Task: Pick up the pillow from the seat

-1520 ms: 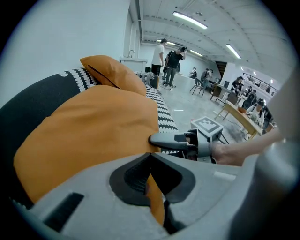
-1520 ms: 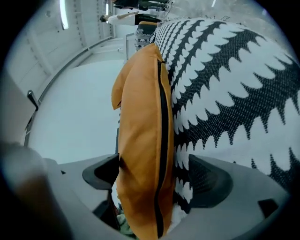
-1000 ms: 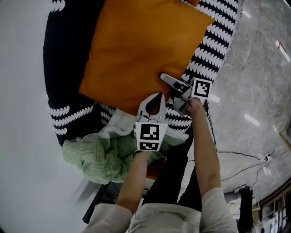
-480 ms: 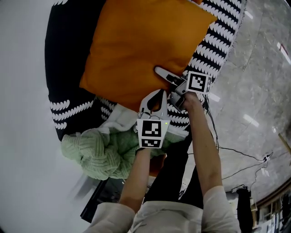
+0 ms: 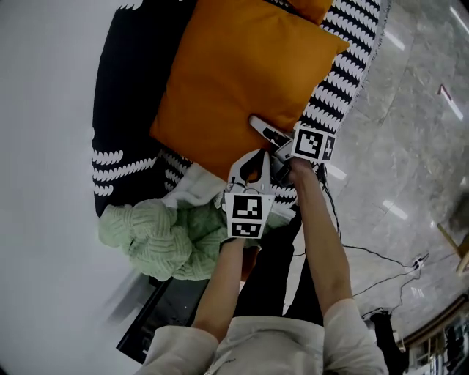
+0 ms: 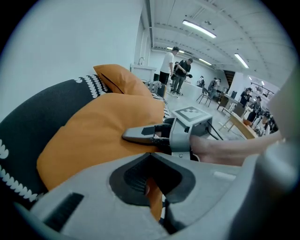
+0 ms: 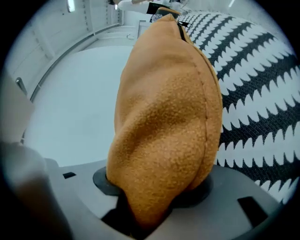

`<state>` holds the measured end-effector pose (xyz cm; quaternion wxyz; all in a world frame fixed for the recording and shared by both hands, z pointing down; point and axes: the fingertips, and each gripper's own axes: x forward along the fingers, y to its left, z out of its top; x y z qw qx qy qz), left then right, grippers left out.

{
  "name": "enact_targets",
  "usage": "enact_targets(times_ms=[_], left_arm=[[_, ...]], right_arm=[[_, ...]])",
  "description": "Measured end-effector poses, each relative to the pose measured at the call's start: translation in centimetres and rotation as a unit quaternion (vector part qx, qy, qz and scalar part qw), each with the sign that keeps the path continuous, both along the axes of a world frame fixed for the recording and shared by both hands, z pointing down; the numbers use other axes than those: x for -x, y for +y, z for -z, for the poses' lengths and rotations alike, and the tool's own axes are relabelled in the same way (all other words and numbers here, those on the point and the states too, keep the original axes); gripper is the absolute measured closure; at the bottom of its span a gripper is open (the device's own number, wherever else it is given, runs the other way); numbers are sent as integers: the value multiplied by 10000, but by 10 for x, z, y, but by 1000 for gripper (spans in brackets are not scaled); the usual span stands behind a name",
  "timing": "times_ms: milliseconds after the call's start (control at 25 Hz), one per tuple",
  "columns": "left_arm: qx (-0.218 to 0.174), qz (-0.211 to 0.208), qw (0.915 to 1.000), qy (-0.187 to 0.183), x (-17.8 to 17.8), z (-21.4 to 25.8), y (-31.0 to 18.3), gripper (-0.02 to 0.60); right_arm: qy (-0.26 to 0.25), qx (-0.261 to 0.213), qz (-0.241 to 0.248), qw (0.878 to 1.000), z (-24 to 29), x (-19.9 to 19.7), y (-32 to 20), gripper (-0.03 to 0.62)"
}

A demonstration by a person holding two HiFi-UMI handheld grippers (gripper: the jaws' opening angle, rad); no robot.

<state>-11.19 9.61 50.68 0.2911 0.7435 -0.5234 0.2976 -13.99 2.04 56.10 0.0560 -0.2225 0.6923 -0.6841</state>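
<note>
An orange pillow (image 5: 242,80) lies on the black seat with white patterning (image 5: 124,95). My left gripper (image 5: 248,162) is at the pillow's near edge, shut with a fold of orange fabric pinched between its jaws (image 6: 151,187). To its right, my right gripper (image 5: 261,129) reaches over the same edge. Its jaws are closing, and the pillow's (image 7: 164,117) seam edge is squeezed between them (image 7: 152,201). The left gripper view shows the right gripper (image 6: 140,136) lying on the pillow (image 6: 93,136).
A second orange pillow (image 5: 311,7) sits at the seat's far end. A green knitted blanket (image 5: 165,238) and white cloth (image 5: 194,187) hang over the seat's near side. Cables (image 5: 366,253) cross the marble floor (image 5: 410,146). People (image 6: 176,75) stand far off.
My right gripper has slid farther over the pillow's edge and its jaws have narrowed on the fabric. The left gripper has stayed at the near edge.
</note>
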Motion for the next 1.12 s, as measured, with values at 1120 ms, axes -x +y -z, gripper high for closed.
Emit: enact_targets(times_ms=[1120], left_arm=[[-801,294,9958,324,-35,176,25,573]], right_arm=[[2001,-595,408,9771,148,-132,89,385]])
